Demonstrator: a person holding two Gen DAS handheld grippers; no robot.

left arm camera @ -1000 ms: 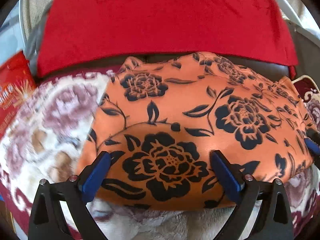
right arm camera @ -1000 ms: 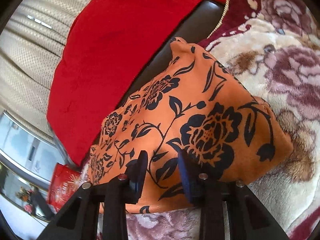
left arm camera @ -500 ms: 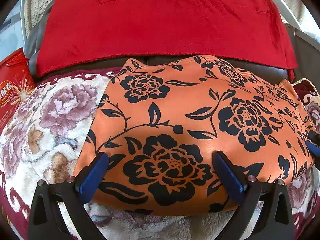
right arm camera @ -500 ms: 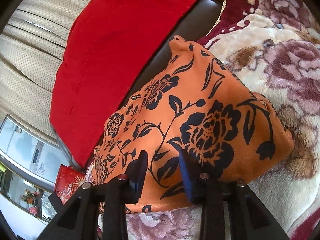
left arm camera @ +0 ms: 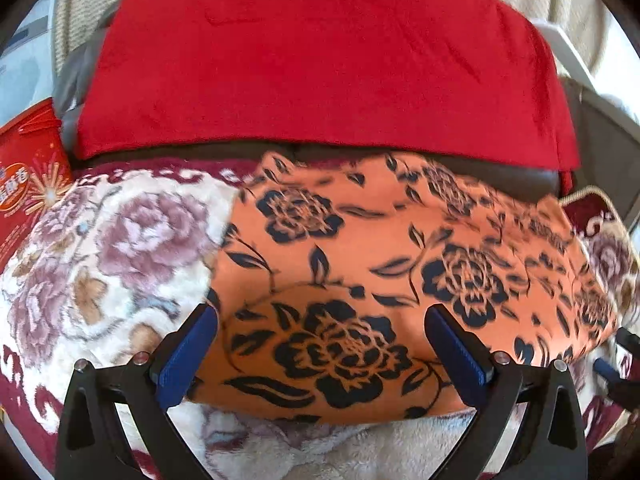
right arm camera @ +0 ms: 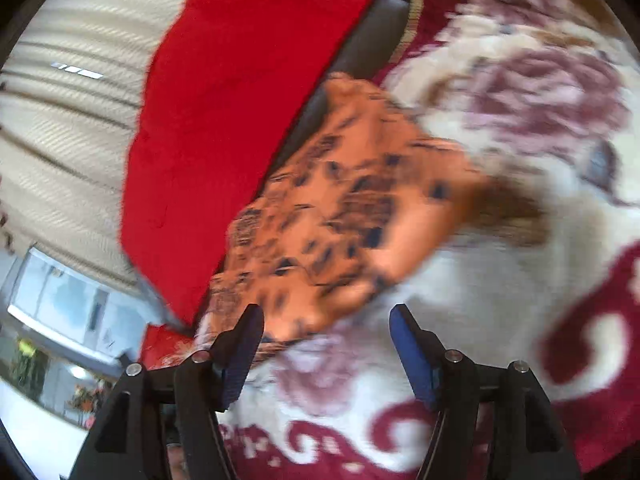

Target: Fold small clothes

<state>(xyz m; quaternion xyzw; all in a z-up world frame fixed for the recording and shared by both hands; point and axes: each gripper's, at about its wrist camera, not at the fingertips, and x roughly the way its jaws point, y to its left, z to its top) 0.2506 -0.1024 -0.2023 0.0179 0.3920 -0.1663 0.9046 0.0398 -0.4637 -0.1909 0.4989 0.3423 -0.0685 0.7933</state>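
Observation:
An orange garment with black flowers (left arm camera: 380, 280) lies folded on a plush floral blanket (left arm camera: 120, 248). My left gripper (left arm camera: 320, 348) is open, its blue-padded fingers astride the garment's near edge, holding nothing. In the right wrist view the garment (right arm camera: 352, 208) is blurred by motion and lies ahead and left of my right gripper (right arm camera: 326, 344), which is open and empty just off the garment's near corner, over the blanket (right arm camera: 520, 120). The right gripper's tip (left arm camera: 612, 368) shows at the far right edge of the left wrist view.
A red cloth (left arm camera: 320, 60) drapes over the dark sofa back behind the garment, also in the right wrist view (right arm camera: 224, 100). A red printed bag (left arm camera: 28, 184) stands at the left. Beige curtain (right arm camera: 60, 140) and a window lie beyond.
My right gripper has opened, let go of the garment's edge and pulled back to the right. My left gripper stays open and has shifted slightly left along the near edge.

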